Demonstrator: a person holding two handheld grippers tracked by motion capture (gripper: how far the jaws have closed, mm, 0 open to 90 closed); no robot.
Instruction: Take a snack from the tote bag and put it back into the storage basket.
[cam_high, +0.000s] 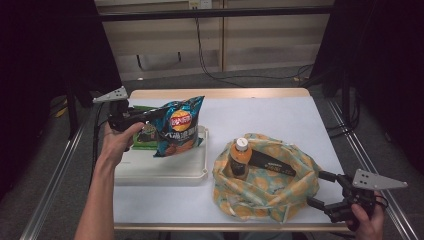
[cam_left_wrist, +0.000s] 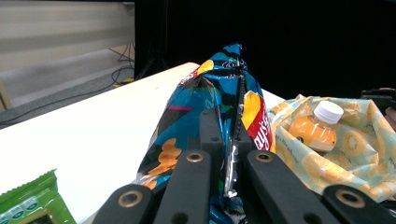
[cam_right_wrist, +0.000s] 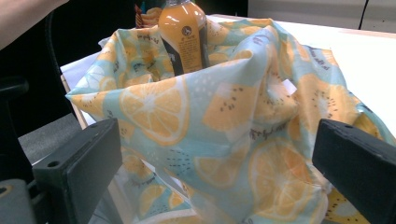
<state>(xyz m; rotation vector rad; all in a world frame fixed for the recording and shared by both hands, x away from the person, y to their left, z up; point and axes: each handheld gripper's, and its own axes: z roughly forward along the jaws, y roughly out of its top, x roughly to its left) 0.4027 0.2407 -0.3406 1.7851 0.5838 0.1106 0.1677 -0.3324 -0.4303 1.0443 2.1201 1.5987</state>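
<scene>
A blue chip bag (cam_high: 177, 125) hangs upright above the white tray (cam_high: 165, 172), with my left gripper (cam_high: 144, 116) shut on its top-left seam. In the left gripper view the jaws pinch the bag (cam_left_wrist: 219, 107) along its crimped edge. A fruit-print cloth bag (cam_high: 265, 180) sits at the front right, holding an orange juice bottle (cam_high: 239, 157) and a black flat item (cam_high: 272, 162). My right gripper (cam_high: 320, 190) stands open by the cloth bag's right rim. In the right gripper view the cloth (cam_right_wrist: 219, 121) spans between its spread jaws, with the bottle (cam_right_wrist: 184, 35) behind.
A green snack packet (cam_high: 145, 135) lies in the tray behind the chip bag, also seen as the green packet (cam_left_wrist: 32, 205). The white table (cam_high: 270, 115) extends bare at the back right. Metal rails run along both table sides.
</scene>
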